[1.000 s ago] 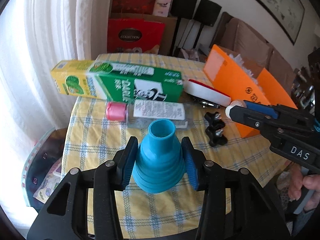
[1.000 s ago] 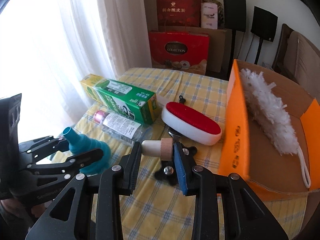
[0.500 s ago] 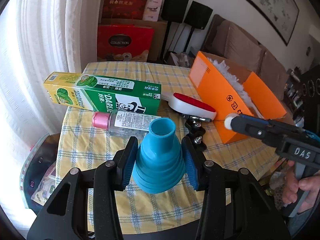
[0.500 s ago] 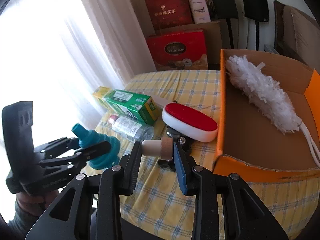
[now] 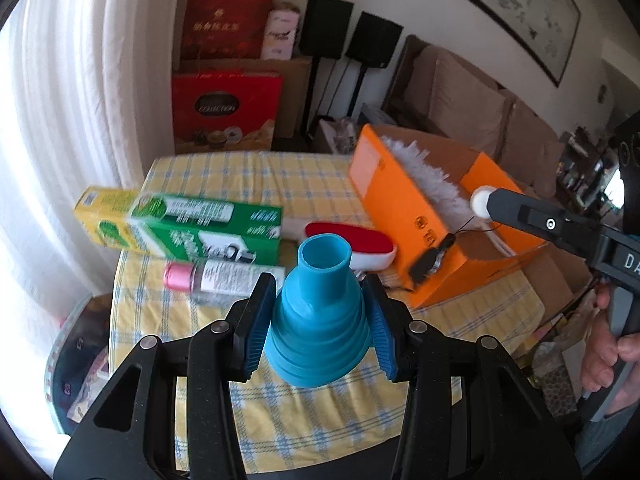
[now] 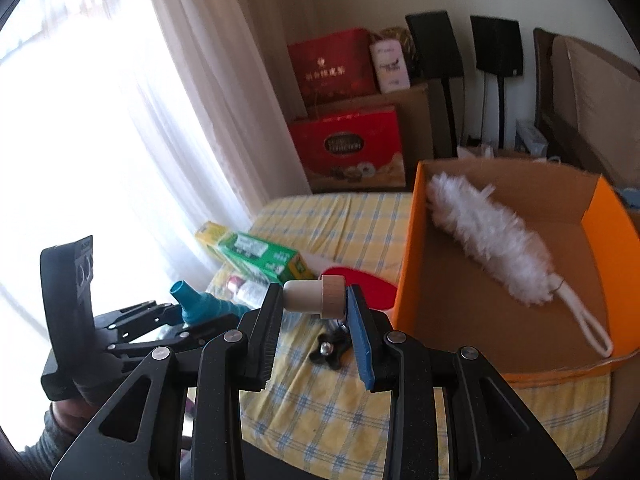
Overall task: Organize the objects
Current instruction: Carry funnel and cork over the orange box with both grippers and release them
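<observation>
My left gripper (image 5: 320,320) is shut on a blue ribbed funnel (image 5: 322,320), held above the yellow checked table (image 5: 248,168). It also shows in the right wrist view (image 6: 200,304). My right gripper (image 6: 314,304) is shut on a cork stopper (image 6: 316,295) with a wooden top, held above the table left of the orange box (image 6: 412,256). The stopper also shows in the left wrist view (image 5: 482,206). A white duster (image 6: 488,236) lies in the box.
On the table lie a green and yellow carton (image 5: 180,224), a clear bottle with a pink cap (image 5: 224,282), a red and white brush (image 5: 356,242) and a black knob (image 6: 330,352). Red gift boxes (image 5: 224,112) and speakers stand behind.
Both grippers have risen and drawn back from the table with their objects still held. The right gripper has shifted toward the orange box, whose inside now shows more fully.
</observation>
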The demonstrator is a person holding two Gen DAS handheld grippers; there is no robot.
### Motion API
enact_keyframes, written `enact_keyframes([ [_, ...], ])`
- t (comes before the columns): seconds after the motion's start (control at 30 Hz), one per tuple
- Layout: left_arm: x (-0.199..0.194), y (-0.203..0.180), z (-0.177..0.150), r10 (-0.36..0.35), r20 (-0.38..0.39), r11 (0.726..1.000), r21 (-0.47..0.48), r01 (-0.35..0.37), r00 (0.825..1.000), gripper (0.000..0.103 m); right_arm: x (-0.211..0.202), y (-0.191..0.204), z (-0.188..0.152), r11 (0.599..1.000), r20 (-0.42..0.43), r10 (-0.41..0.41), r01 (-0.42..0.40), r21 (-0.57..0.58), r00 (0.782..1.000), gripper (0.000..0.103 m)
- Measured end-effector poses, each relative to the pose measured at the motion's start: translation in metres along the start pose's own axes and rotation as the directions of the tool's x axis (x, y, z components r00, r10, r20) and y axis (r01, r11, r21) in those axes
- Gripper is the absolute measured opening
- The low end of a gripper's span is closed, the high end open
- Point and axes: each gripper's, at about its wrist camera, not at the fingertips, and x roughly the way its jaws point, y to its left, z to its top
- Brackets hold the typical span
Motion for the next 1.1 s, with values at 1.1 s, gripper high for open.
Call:
enact_keyframes([
  [1.1, -0.005, -0.140, 0.103, -0.145, 0.009, 0.964, 0.227, 0.139, 0.989, 0.042, -0.119, -0.047, 0.086, 0.994, 0.151, -0.108, 0.111, -0.013, 0.983, 0.032],
])
